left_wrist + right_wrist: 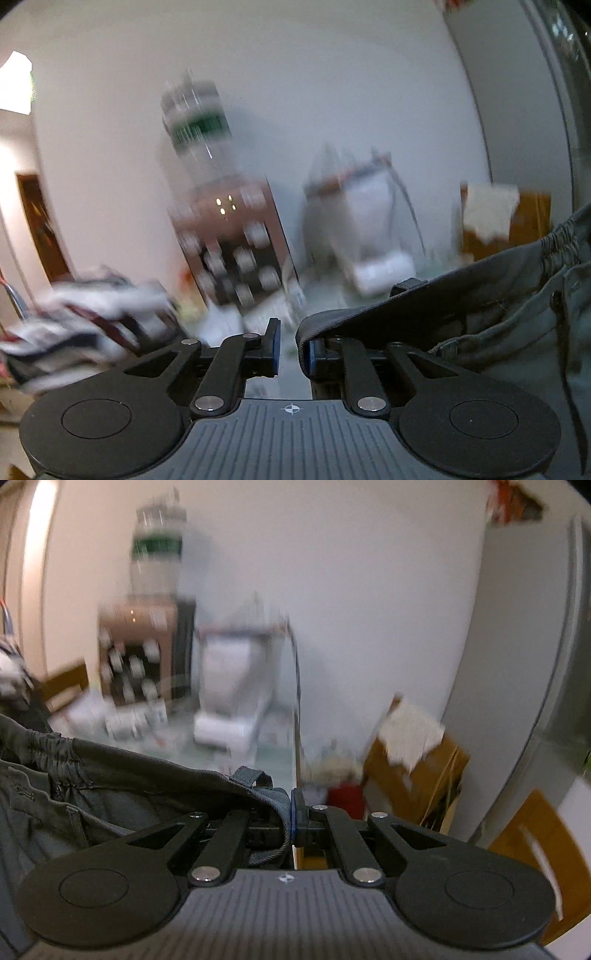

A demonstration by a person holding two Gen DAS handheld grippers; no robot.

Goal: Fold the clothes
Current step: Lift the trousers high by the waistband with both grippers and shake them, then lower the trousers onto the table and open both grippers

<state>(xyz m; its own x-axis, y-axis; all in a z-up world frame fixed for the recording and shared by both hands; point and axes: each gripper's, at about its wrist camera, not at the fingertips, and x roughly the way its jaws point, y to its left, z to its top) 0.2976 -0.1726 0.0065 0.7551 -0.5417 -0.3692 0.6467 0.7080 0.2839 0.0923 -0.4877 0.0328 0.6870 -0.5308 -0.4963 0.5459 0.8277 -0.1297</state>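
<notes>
The left claw, low in the middle of the left wrist view, has its blue-padded jaws a little apart, with a clear gap between them; the waistband edge of a pair of grey trousers drapes over the right-hand jaw and hides most of its pad, and the left jaw touches nothing, so nothing is pinched. The trousers fill the lower right of that frame, showing the gathered elastic, a belt loop and a dark button. In the right wrist view the right claw is clamped together on the same trousers: the stitched waistband hem with a belt loop passes between the pads, and the cloth spreads out to the lower left of the frame. Beyond both claws everything is blurred. A glass-topped desk carries a large clear water bottle with a green band standing on a brown and black box, and beside it a white appliance. A heap of white, dark and red clothes lies at the left of the left wrist view. A cardboard box with white paper stands by the pale wall at the right.
</notes>
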